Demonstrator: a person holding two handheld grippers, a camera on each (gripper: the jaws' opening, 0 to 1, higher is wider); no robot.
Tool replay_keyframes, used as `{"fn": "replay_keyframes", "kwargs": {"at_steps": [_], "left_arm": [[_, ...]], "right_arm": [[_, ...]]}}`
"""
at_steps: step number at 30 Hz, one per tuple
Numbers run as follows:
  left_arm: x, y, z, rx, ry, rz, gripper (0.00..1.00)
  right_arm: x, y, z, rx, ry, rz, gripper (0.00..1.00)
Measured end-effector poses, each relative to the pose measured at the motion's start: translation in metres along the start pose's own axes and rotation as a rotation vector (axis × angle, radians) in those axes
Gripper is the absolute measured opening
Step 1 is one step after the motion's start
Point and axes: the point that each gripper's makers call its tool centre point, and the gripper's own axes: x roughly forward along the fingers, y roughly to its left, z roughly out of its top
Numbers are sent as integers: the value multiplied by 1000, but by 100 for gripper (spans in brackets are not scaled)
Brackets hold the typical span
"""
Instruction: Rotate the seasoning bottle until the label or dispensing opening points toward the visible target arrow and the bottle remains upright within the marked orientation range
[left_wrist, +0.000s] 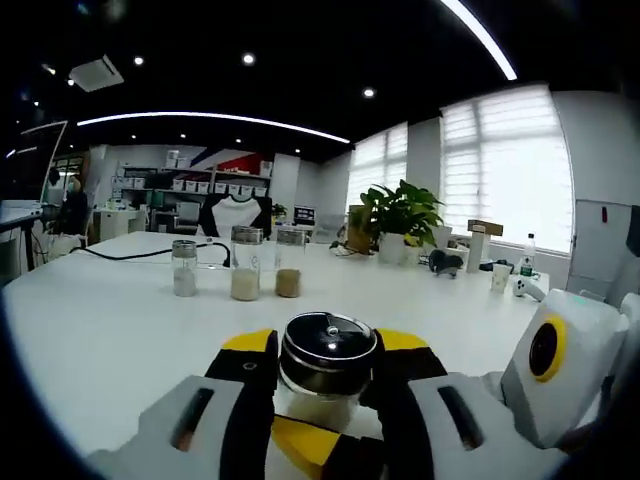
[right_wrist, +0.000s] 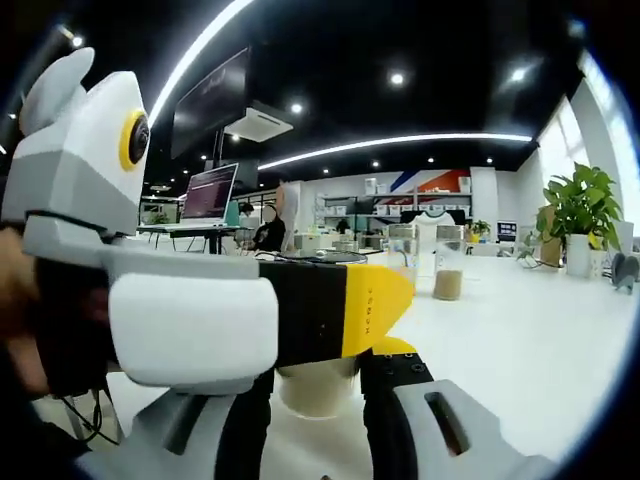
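The seasoning bottle (left_wrist: 327, 352), clear glass with pale powder and a shiny black lid, stands upright on the white table (left_wrist: 120, 330). My left gripper (left_wrist: 325, 345) is shut on it at lid height, a yellow-tipped jaw on each side. The grey body of my right gripper (left_wrist: 555, 360) comes in from the right. In the right gripper view, the left gripper's finger (right_wrist: 330, 310) crosses in front of the bottle's top. Below it, the bottle's glass (right_wrist: 318, 392) sits between the black pads of my right gripper (right_wrist: 320, 385), which press against its sides.
Three more seasoning jars (left_wrist: 245, 263) stand in a row farther back on the table, with a black cable (left_wrist: 130, 255) to their left. A potted plant (left_wrist: 400, 215), a water bottle (left_wrist: 527, 256) and small items sit at the far right. A laptop (right_wrist: 210, 190) stands on another desk.
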Motion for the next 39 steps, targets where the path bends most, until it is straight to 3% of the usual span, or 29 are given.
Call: {"fn": "replay_keyframes", "kwargs": {"at_steps": [7, 16, 23, 25, 29, 34, 35, 39], "left_arm": [[-1, 1, 2, 13, -8, -26, 38], [-2, -4, 0, 48, 19, -148, 38], [-3, -10, 0, 86, 50, -285, 38], [-5, -12, -2, 115, 93, -317, 38], [-7, -18, 5, 142, 79, -360, 38], [-9, -28, 13, 154, 59, -472, 38], [-11, -32, 14, 155, 53, -525, 38], [-12, -31, 19, 94, 40, -586, 38]], "right_arm": [[1, 0, 2, -25, -2, 7, 32], [-1, -1, 1, -58, 34, 44, 32], [-5, -2, 1, -36, 28, 57, 32], [-6, 0, 1, -23, 29, 76, 32], [-7, 2, 8, 10, -5, 100, 32], [-9, 3, 16, 4, -27, 128, 33], [-10, 2, 17, 0, -29, 132, 34], [-10, 3, 22, 1, -38, 145, 35]]}}
